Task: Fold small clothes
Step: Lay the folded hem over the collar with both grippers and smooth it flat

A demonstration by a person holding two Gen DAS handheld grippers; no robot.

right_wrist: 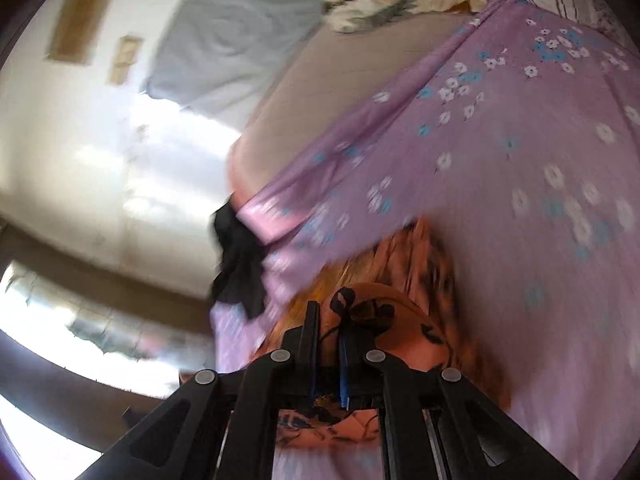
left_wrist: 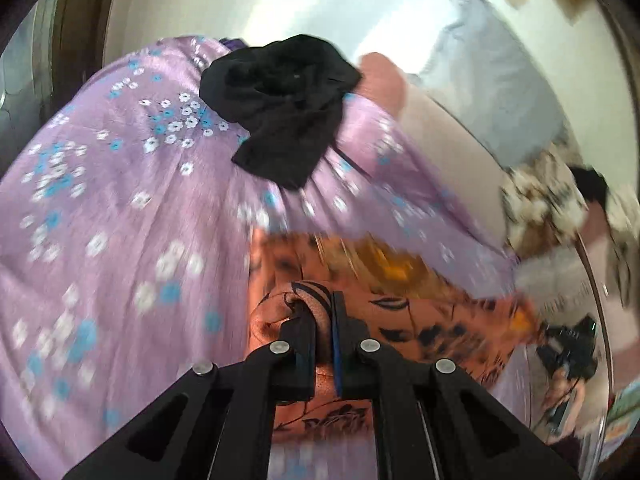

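An orange garment with black leaf print (left_wrist: 400,320) lies stretched over a purple floral bedsheet (left_wrist: 120,208). My left gripper (left_wrist: 322,312) is shut on one bunched corner of the orange garment. My right gripper (right_wrist: 329,320) is shut on another part of the orange garment (right_wrist: 380,312), which bulges past the fingers. The right gripper also shows at the far right of the left wrist view (left_wrist: 568,344). A crumpled black garment (left_wrist: 284,108) lies on the sheet beyond; it also shows in the right wrist view (right_wrist: 240,256). Both views are motion-blurred.
A grey cloth (left_wrist: 500,80) lies past the sheet's edge, also in the right wrist view (right_wrist: 240,28). A beige-and-brown patterned heap (left_wrist: 540,200) sits at the right. A bare pinkish mattress (right_wrist: 320,80) borders the sheet (right_wrist: 520,160). A white wall (right_wrist: 80,140) stands behind.
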